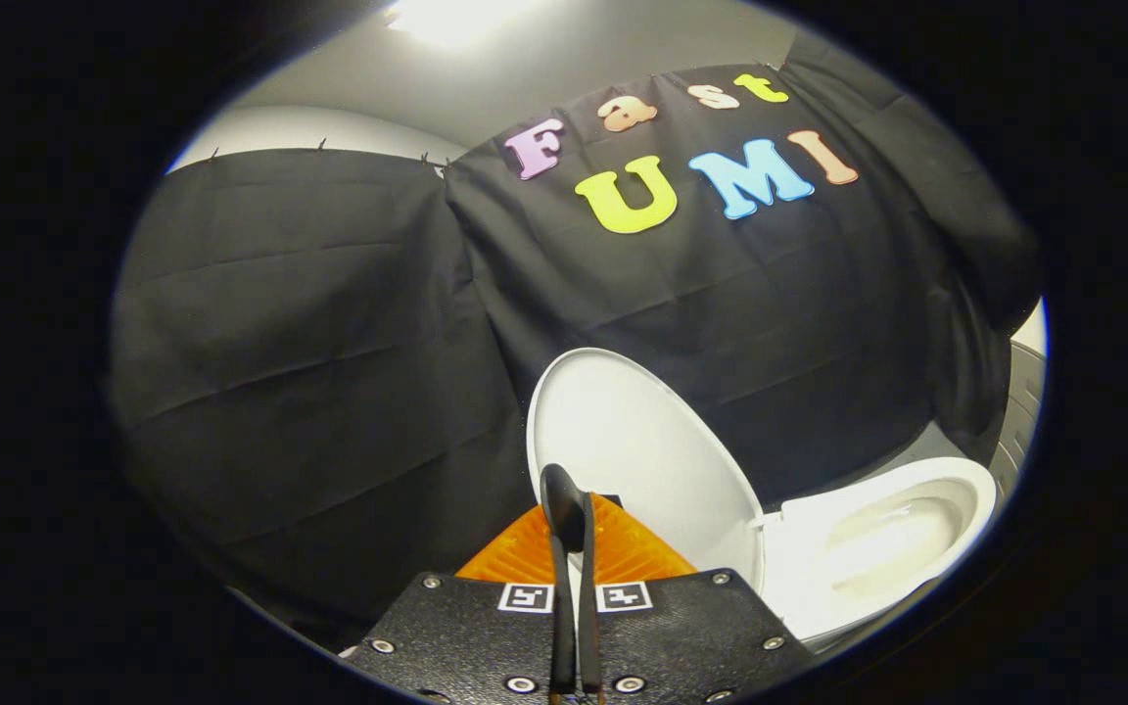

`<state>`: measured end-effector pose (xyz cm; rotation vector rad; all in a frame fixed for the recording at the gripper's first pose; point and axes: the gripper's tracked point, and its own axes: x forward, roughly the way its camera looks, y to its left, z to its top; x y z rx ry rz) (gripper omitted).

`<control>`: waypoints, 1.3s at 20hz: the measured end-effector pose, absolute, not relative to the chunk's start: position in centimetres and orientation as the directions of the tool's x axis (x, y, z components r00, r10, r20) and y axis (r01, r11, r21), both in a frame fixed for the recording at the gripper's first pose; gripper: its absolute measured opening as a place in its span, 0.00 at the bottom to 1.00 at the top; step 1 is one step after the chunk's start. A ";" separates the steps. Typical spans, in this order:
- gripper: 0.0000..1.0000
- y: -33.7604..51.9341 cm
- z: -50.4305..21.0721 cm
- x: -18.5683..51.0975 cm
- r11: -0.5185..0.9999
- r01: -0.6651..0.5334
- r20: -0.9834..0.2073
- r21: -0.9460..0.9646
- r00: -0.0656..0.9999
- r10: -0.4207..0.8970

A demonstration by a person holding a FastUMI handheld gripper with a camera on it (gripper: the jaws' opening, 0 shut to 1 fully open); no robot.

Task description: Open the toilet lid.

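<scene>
The white toilet lid (pixel 652 460) stands raised, swung up and away from the bowl on its hinge. The white toilet bowl (pixel 877 548) lies open beside it, its seat rim and inner basin showing. My gripper (pixel 567 499) is in front of the lid's lower part, with the black fingertips (pixel 556 494) overlapping the lid's face. The two fingers are pressed close together, with only a thin slit between them and nothing held there. I cannot tell whether the tips touch the lid.
Black cloth (pixel 309 372) forms the booth wall right behind the lid and bowl. A grey floor strip (pixel 916 446) shows past the bowl. A pale ribbed object (pixel 1022 411) stands at the far side, beyond the bowl.
</scene>
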<state>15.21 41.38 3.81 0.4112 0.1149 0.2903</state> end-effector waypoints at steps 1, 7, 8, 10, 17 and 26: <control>0.02 41.3 4.0 15.2 0.875 -0.271 -0.047 0.401 0.948 0.315; 0.78 40.4 5.8 13.4 0.836 -0.361 0.006 0.413 0.919 0.394; 0.94 39.9 6.3 12.9 0.841 -0.362 0.013 0.401 0.921 0.390; 0.95 39.1 7.9 11.8 0.843 -0.375 0.037 0.385 0.919 0.392; 0.95 32.1 11.9 8.7 0.890 -0.332 0.061 0.313 0.942 0.330; 0.95 23.5 12.8 4.0 0.952 -0.250 0.080 0.178 0.968 0.239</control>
